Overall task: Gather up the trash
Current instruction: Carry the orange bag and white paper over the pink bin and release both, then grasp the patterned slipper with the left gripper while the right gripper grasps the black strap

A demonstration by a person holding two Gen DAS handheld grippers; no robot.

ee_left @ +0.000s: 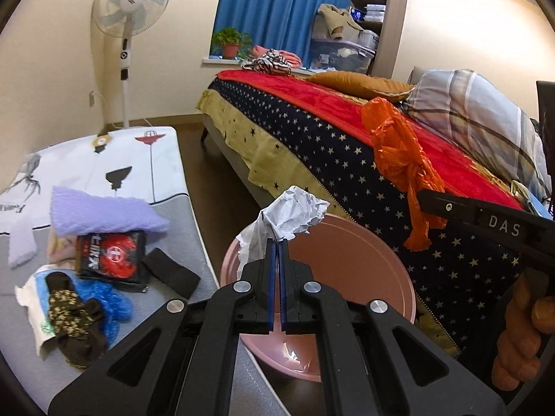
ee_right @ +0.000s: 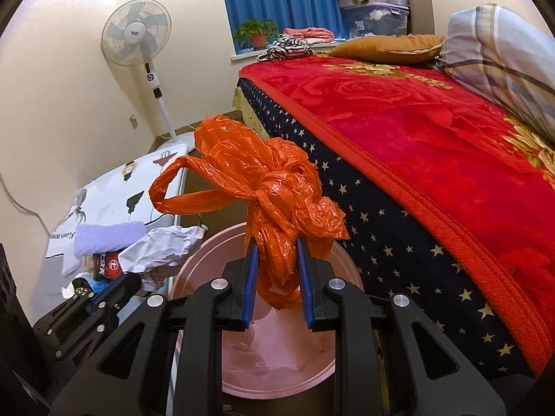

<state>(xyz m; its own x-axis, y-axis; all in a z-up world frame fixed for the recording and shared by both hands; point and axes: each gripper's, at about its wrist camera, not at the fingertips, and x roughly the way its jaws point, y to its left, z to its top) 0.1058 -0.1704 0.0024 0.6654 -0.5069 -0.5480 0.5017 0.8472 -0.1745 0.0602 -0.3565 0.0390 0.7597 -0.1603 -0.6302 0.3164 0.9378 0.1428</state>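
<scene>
My left gripper point(ee_left: 277, 242) is shut on a crumpled white paper point(ee_left: 288, 218) and holds it above the near rim of a pink basin point(ee_left: 381, 270) on the floor. My right gripper point(ee_right: 275, 242) is shut on a knotted orange plastic bag point(ee_right: 263, 187) and holds it over the same basin point(ee_right: 277, 364). The orange bag point(ee_left: 399, 159) and the right gripper's finger also show at the right of the left wrist view. The white paper point(ee_right: 159, 246) and the left gripper show at the left of the right wrist view.
A low mattress point(ee_left: 114, 159) on the left carries a purple cloth point(ee_left: 104, 211), a red and black packet point(ee_left: 111, 256), a blue plastic bag point(ee_left: 107, 301) and dark socks. A bed with a red blanket point(ee_right: 433, 131) stands on the right. A standing fan point(ee_left: 130, 3) is behind.
</scene>
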